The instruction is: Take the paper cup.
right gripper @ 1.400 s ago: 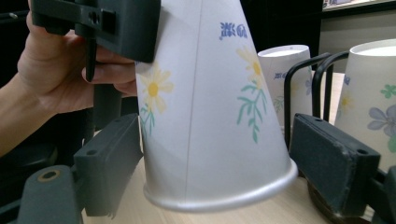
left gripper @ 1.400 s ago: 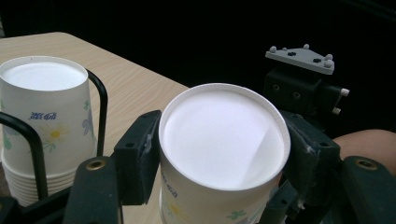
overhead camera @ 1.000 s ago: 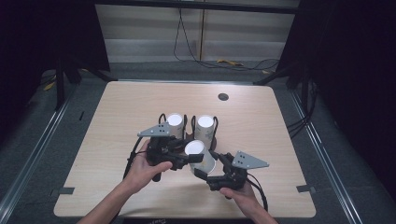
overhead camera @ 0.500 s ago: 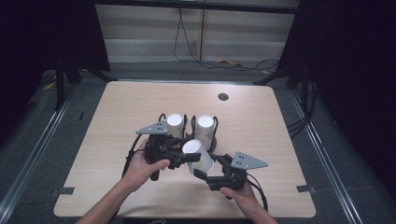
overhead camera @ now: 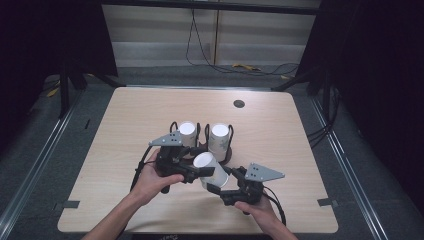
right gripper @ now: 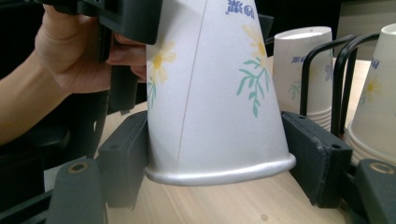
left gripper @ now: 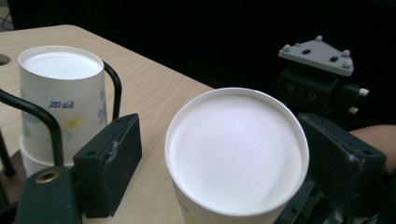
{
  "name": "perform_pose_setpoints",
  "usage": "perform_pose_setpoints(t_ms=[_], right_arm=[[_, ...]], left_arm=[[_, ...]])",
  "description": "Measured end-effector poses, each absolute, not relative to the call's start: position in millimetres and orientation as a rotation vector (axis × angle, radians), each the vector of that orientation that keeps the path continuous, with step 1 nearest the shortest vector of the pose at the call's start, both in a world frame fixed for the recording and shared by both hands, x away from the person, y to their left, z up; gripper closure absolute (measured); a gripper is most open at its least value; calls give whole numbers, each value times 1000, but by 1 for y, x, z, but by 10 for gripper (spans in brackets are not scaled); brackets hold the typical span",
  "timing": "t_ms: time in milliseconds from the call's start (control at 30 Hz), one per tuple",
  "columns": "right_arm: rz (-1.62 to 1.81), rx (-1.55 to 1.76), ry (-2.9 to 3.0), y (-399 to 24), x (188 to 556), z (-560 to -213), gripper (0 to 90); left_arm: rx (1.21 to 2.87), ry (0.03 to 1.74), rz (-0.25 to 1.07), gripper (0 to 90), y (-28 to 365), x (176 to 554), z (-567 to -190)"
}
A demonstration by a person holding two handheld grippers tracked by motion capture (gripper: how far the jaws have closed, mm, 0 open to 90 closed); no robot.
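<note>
Letting go, the left tongs (left gripper: 219, 154) have just spread, pads clear of the inverted paper cup (overhead camera: 210, 169) at lower centre of the high view, while the right tongs (right gripper: 224, 163) have just closed, pinching its rim end; the handover looks done, cup above the table (overhead camera: 125, 120)

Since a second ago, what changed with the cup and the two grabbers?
The left gripper has just been opening and let go of the upside-down paper cup; its pads now stand apart from it. The right gripper has just been closing and now clamps the cup near its rim. Both hands, the table and the two cup stacks in the black rack stayed put.
</note>
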State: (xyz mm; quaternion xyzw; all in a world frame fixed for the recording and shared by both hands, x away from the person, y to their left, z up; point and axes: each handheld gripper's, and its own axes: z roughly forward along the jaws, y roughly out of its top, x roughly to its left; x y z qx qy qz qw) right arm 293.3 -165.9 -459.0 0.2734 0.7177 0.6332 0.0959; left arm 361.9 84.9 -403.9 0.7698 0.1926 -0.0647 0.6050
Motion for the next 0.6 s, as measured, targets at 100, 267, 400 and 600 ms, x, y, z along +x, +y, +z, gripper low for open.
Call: perform_pose_setpoints(t_ms=[100,267,400,600], right_arm=[[1856,815,2148,-166,294,-460,281],[1783,810,2197,-165,294,-461,290],[1739,808,2215,-166,295,-460,292],[1661,790,2244,-168,297,-456,293]], left_arm=[[1788,446,-133,158,86,362,-404],[1787,442,-84,158,88,361,-400],[1787,425,-65,158,90,360,-397],[1823,413,-29,159,95,359,-398]])
